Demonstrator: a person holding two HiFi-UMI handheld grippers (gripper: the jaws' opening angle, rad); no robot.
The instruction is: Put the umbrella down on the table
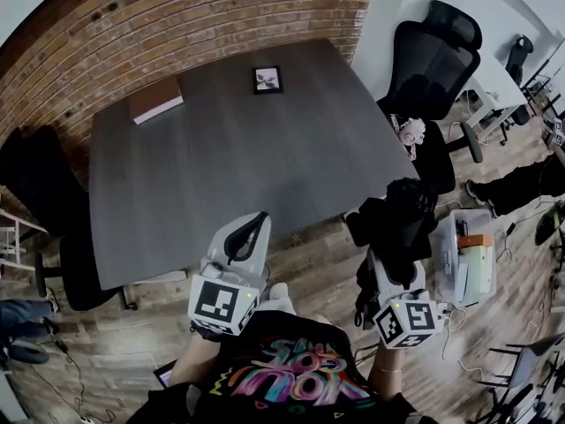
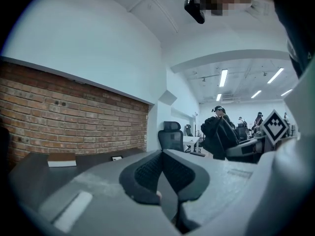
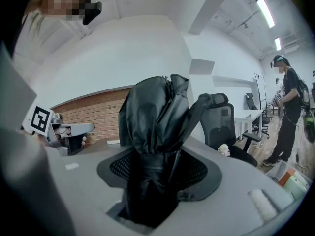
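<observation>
A black folded fabric umbrella [image 3: 155, 112] is clamped between the jaws of the right claw [image 3: 158, 173]. Its lower, tightly bunched part sits between the pads, and its crumpled canopy rises loose and creased past the tips. The dark grey wooden table [image 1: 221, 162] with rounded corners lies ahead and to the left of that claw, and the umbrella stays clear of its near right edge.

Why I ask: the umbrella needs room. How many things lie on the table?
2: a brown book near the table's far left corner, a small black-framed card by its far edge. None seems hidden.
</observation>
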